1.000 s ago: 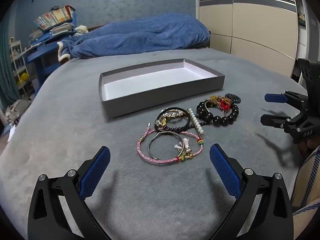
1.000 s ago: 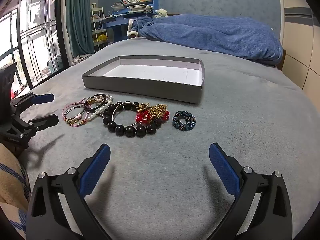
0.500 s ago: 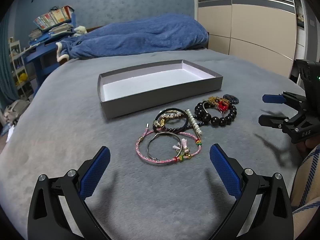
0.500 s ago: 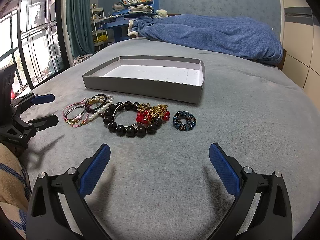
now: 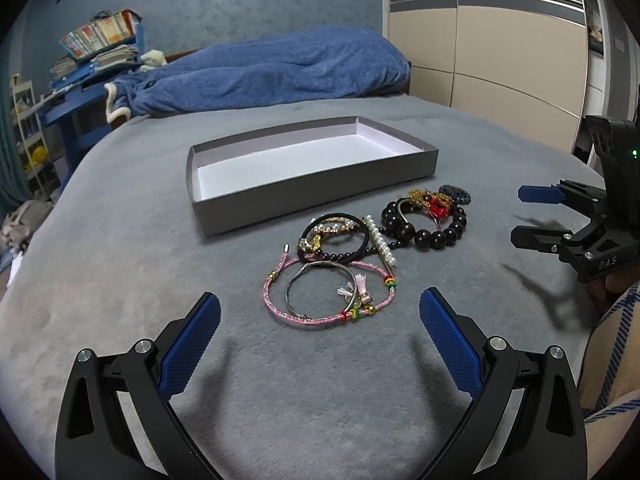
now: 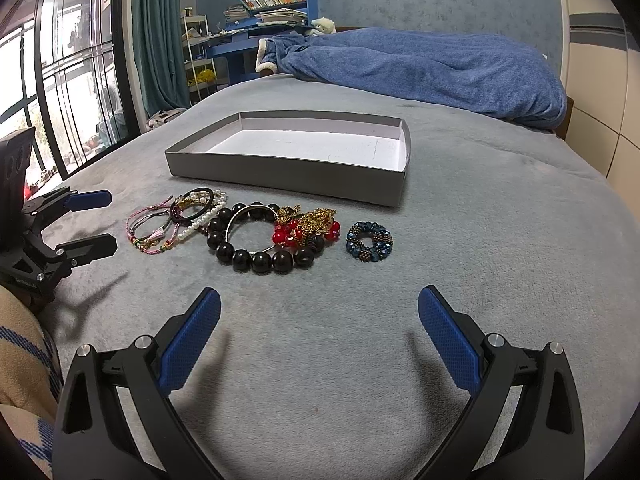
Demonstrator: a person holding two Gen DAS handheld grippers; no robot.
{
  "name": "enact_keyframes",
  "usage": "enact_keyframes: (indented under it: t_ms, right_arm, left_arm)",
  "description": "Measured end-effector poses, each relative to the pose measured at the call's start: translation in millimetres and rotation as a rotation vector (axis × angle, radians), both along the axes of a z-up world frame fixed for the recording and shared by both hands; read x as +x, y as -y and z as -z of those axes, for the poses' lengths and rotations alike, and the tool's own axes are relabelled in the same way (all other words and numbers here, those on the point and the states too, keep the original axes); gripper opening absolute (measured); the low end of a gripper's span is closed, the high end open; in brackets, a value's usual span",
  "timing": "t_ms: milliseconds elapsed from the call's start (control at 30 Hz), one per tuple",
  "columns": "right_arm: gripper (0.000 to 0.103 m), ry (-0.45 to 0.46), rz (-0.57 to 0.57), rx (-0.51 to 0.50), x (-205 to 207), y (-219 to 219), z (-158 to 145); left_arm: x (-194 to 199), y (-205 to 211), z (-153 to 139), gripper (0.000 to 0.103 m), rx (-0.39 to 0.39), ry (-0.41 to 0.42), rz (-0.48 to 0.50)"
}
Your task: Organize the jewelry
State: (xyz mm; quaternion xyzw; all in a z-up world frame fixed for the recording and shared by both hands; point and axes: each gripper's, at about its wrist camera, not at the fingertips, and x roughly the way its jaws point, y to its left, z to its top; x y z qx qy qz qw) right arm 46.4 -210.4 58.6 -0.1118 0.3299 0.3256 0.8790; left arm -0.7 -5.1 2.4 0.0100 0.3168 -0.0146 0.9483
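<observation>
Both tongs, left tongs (image 5: 320,312) and right tongs (image 6: 319,312), are spread wide with nothing in them. The pink braided cord bracelet (image 5: 320,318) sits just ahead of the left pair, short of the shallow grey cardboard tray (image 5: 316,196). I'd pinch only its near edge so the thin silver bangle (image 5: 294,284) stays behind.

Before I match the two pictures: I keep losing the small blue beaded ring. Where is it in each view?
Left wrist view: blue beaded ring right of centre, partly behind the black bead bracelet.
Right wrist view: ring alone, right of the bracelet.
Shared landmark: the grey tray.
</observation>
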Motion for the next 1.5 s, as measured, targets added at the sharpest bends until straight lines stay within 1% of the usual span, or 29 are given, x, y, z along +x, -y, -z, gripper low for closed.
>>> enact_keyframes:
  t_ms: [1500]
  right_arm:
    - [0.098, -0.006, 0.001, 0.008, -1.6, 2.1, -1.9]
  left_arm:
    - [-2.9, -3.8, 0.7, 0.099, -0.002, -0.001, 0.001]
